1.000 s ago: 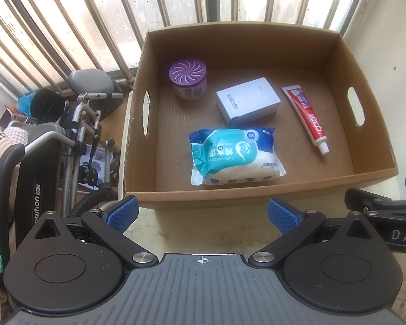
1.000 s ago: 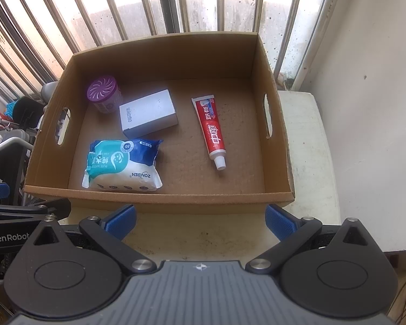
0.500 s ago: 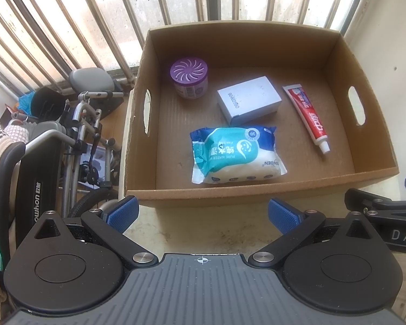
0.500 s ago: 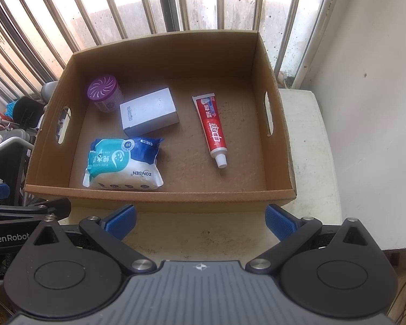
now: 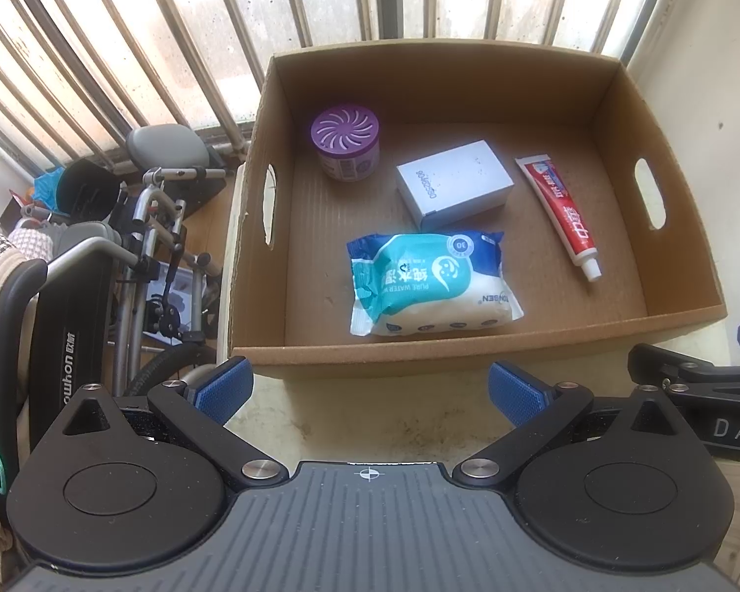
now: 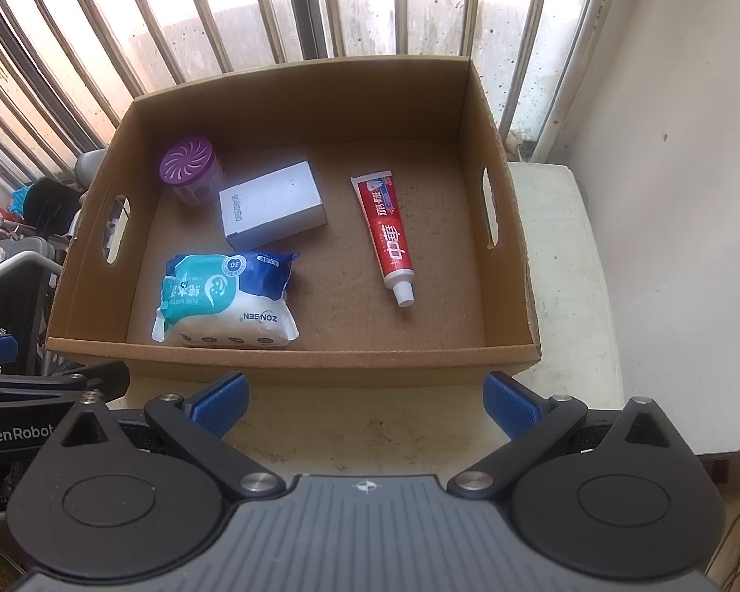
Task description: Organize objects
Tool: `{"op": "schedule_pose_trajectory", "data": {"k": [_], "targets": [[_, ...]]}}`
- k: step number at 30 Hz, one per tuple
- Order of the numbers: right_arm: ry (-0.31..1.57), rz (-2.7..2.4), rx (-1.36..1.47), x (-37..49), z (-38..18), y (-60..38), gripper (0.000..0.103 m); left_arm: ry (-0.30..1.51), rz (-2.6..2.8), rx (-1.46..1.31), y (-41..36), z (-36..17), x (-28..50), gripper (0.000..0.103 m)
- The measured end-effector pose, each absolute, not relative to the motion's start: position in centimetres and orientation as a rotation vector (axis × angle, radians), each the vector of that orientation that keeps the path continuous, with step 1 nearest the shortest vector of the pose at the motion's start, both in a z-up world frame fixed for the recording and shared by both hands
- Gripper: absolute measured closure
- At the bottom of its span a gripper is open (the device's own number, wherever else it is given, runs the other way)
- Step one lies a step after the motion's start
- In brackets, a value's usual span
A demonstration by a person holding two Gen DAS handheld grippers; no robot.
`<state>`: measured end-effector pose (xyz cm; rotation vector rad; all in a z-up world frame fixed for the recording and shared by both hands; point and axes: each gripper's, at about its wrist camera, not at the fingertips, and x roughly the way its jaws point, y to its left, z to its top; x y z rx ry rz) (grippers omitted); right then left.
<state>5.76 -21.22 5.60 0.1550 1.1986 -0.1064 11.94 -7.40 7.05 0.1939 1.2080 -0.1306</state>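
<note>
Wet-wipes pack (image 5: pixel 431 283), white carton (image 5: pixel 454 182), purple air-freshener jar (image 5: pixel 345 140) and red toothpaste tube (image 5: pixel 560 209) all lie inside open cardboard box (image 5: pixel 468 352). Left gripper (image 5: pixel 370 389): blue pads spread wide, nothing between them, hovering just in front of box's near wall over stained white tabletop (image 5: pixel 350 424). Right gripper (image 6: pixel 365 397): same, pads wide apart, empty, short of box's near wall, above same tabletop (image 6: pixel 562 296). Outward: wipes pack (image 6: pixel 227 296) closest, near front wall, left of centre. White carton (image 6: pixel 271 204) just behind it, close or touching, can't tell. Jar (image 6: pixel 192 170) upright in back left corner, beside carton. Toothpaste tube (image 6: pixel 387 232) lies flat, right of centre, white cap toward near wall, well apart from wipes. Box (image 6: pixel 291 357) has cut-out handles in both side walls. Barred window (image 6: pixel 320 5) behind box. Exercise bike (image 5: pixel 138 227) left of table in left wrist view.
</note>
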Motion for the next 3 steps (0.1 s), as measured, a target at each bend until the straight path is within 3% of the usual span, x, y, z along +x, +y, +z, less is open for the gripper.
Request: {"op": "schedule_pose_trajectory", "data": {"k": [3], "targets": [[1.201, -0.108, 0.159, 5.75, 5.6, -21.28, 0.0, 1.21, -0.129, 0.193, -7.4, 7.04, 11.95, 0.001]]}}
